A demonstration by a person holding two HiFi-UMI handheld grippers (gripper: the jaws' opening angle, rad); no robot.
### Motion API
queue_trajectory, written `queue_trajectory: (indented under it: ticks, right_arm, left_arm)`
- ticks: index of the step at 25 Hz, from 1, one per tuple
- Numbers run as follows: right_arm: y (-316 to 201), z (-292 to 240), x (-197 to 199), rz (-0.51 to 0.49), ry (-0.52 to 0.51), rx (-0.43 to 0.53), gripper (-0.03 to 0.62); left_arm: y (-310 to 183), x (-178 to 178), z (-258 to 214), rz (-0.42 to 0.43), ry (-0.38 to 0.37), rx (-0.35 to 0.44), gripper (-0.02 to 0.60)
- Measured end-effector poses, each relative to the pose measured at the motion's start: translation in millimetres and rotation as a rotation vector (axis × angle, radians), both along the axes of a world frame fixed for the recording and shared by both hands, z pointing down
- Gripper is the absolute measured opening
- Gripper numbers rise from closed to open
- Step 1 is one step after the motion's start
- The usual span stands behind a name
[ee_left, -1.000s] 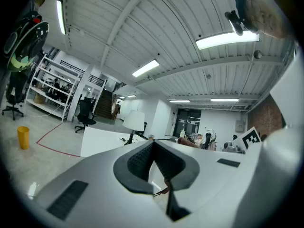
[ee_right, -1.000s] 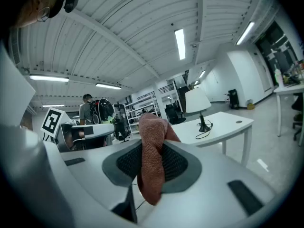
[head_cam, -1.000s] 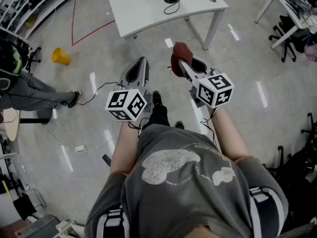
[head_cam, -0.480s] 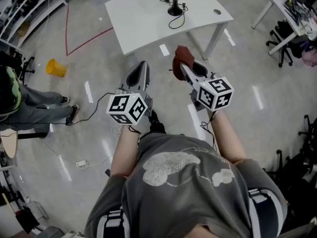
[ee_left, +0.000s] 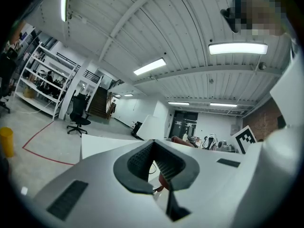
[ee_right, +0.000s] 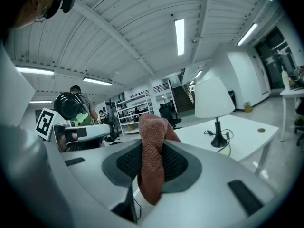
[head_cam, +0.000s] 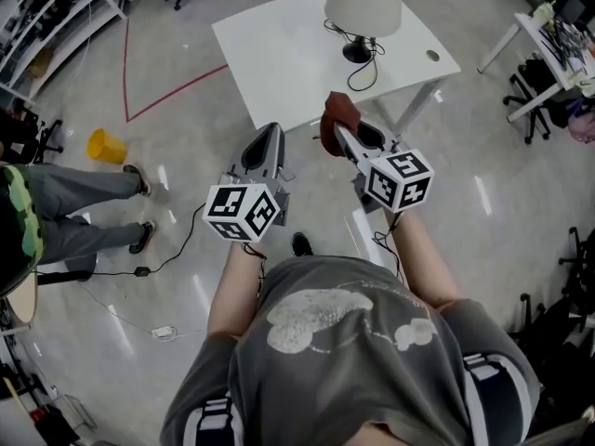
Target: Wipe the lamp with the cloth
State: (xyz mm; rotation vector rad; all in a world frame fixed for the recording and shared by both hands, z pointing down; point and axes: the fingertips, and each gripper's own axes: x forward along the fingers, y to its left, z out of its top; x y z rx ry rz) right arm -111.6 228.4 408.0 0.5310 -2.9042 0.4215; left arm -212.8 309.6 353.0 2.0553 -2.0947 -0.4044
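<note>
Table point(head_cam: 279, 54) closer under both grippers than a second ago; lamp point(head_cam: 364, 3) now whole in the head view, where only its base showed before. Stands upright toward the table's far side: white conical shade, slim black stem, round black base, black cable looped beside it. Right gripper point(head_cam: 338, 134) clamped on a rust-brown terry cloth point(head_cam: 337, 111), bunched and poking up past the pads, well short of the lamp. Left gripper point(head_cam: 264, 139) closed, nothing between its jaws.
</note>
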Motion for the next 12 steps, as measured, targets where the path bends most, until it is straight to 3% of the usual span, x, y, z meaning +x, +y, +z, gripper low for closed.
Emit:
queue_trajectory:
  ticks: [5,12]
  right_arm:
    - [-7.2,2.0,-47.9,0.026,0.009,-0.007,0.091]
    - [-13.8,12.8,-71.7,0.053,0.035,-0.024,0.091]
  left_arm:
    - [-9.1,-47.6,2.3,0.03,0.02,-0.007,0.008]
    - [-18.6,-75.6,8.0,0.056,0.024,-0.013,0.008]
